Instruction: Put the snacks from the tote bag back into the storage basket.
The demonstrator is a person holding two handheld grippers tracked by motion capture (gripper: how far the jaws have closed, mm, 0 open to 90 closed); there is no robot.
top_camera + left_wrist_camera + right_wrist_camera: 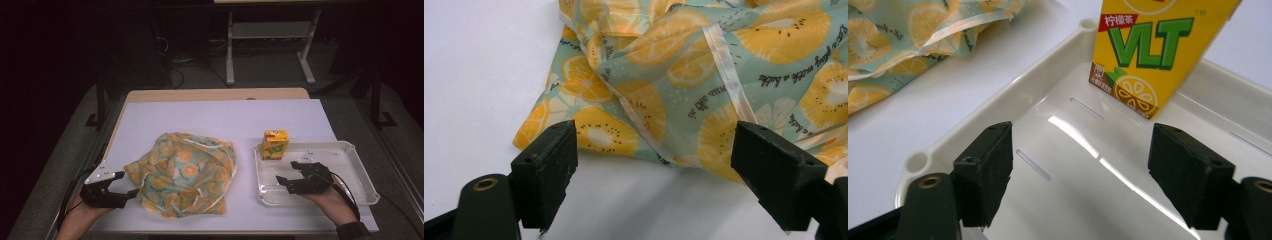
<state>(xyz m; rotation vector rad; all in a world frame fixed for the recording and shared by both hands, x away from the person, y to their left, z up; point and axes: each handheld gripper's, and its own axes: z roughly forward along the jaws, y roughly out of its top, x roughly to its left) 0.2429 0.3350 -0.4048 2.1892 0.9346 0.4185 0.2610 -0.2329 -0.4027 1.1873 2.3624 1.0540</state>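
I hold the right hand-held gripper (1080, 165) open and empty over the tray (998, 107); the carton (1158, 50) stands just ahead, upright. The left hand-held gripper (654, 165) is open at the bag (704, 75) edge. I withdraw level, avoiding tipping the carton.

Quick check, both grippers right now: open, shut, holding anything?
Left gripper: open, holding nothing, at the edge of the fruit-print bag.
Right gripper: open, holding nothing, over the white tray, just short of the drink carton.
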